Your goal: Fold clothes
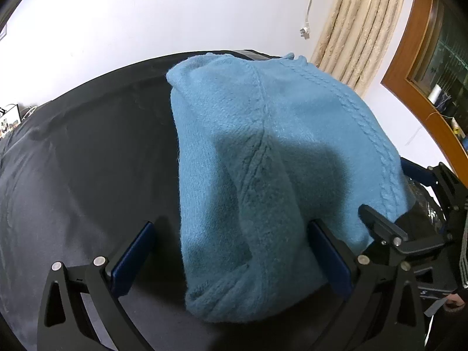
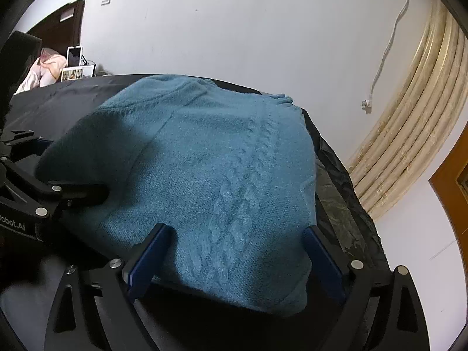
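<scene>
Left wrist view: blue sweater (image 1: 263, 152) lies between both grippers' spread jaws.

Soft, even indoor light, dark gripper shadows across the blue sweater (image 1: 263, 158), strong fisheye bending and black corners

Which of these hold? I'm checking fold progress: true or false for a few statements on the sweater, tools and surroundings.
1. The sweater is blue. True.
2. It lies on a white cloth. False: the cloth is black.
3. Both tools are open. True: left tool and right tool have their fingers spread.
4. The curtain is red. False: beige.
5. The sweater has a cable pattern. True.
</scene>
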Motion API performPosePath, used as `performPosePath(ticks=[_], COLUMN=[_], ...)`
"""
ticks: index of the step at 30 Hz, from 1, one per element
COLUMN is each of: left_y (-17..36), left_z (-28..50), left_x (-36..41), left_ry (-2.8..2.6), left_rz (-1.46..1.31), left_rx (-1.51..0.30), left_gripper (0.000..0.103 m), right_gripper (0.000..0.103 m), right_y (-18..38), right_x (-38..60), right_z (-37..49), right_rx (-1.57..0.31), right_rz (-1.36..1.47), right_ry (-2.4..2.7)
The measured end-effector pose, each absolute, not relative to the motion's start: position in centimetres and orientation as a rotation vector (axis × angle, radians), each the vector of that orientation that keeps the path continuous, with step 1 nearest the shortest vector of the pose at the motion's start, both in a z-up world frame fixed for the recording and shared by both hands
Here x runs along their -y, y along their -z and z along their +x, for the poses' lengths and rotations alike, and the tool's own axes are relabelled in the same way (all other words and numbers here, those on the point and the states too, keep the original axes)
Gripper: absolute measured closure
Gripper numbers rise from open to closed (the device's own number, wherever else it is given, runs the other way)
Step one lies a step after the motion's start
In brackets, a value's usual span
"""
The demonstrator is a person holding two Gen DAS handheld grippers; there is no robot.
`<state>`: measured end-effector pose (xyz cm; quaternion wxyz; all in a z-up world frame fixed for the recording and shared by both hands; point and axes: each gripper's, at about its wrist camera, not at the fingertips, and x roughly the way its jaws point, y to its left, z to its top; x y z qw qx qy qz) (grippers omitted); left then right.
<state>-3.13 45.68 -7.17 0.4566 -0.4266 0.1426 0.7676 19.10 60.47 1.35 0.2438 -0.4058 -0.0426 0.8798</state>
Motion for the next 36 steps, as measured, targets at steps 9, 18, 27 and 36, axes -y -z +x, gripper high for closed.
performPosePath(ticks=[9,18,27,36], left_y=[5.2,4.1,3.9,4.2], left_z=[-3.6,-6.1,-7.2,-7.9], left_x=[-43.0,-40.2,-38.3,-38.0], left_ry=[-1.931,-1.957,-2.001,-1.997], left_rz=[-1.038,-1.057,-1.046,-1.096], left_rx=[-0.322,-0.25,-0.289,-0.227], left_gripper=[0.0,0.0,0.0,0.0], right_gripper=[0.008,0.008,0.008,0.008], right_y=[-2.5,-3.9,-2.5,-1.4], right_x=[-61.1,-61.1,-60.3,-57.6], right_z=[18.6,11.7,7.5,8.2], right_rx=[0.04,-0.04,-0.027,0.167], right_rz=[-1.095,-1.074,-1.141,-1.127], right_ry=[-2.414,-2.463,-2.5,-2.526])
